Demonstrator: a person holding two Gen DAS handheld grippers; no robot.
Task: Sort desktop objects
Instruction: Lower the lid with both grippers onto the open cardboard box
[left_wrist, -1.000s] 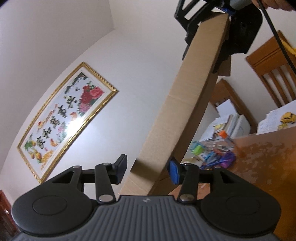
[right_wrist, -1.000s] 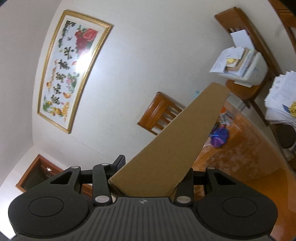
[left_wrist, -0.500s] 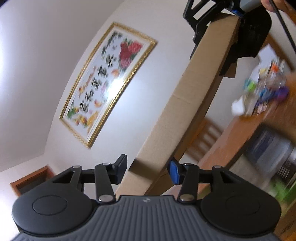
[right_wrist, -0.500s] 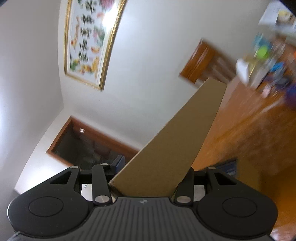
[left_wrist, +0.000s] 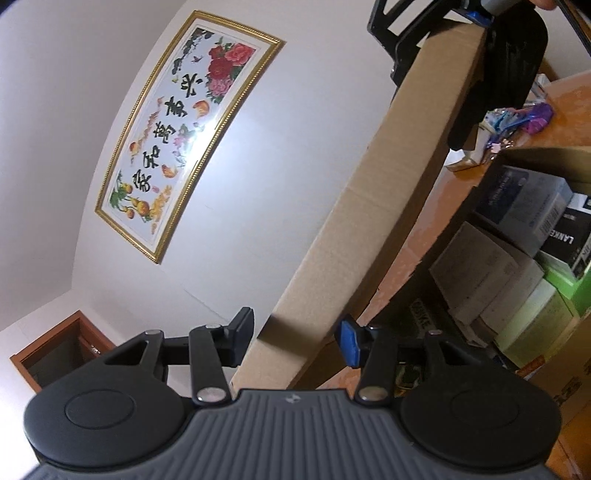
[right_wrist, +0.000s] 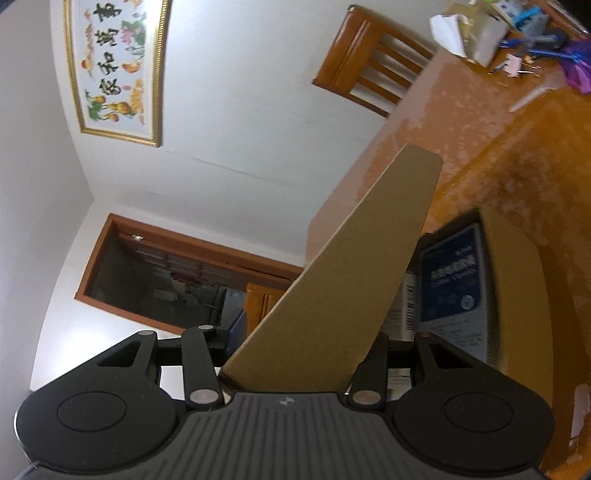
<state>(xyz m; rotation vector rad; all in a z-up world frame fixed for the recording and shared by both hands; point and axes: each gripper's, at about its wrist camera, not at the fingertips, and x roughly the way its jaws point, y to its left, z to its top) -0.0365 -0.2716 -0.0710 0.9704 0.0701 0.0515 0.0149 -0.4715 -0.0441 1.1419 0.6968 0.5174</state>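
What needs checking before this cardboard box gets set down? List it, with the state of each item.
1. Left tool grip on the cardboard box: ok, the box end sits between its fingers.
2. Right tool grip: ok, the box fills its jaws, though the pads are hidden.
3. Bare stretch of table: ok.
4. Clutter at the table's far end: ok, apart from the box.
5. Blue-printed package close beside the box: not ok, it may be in the way.
6. Where the box should go: cannot tell.
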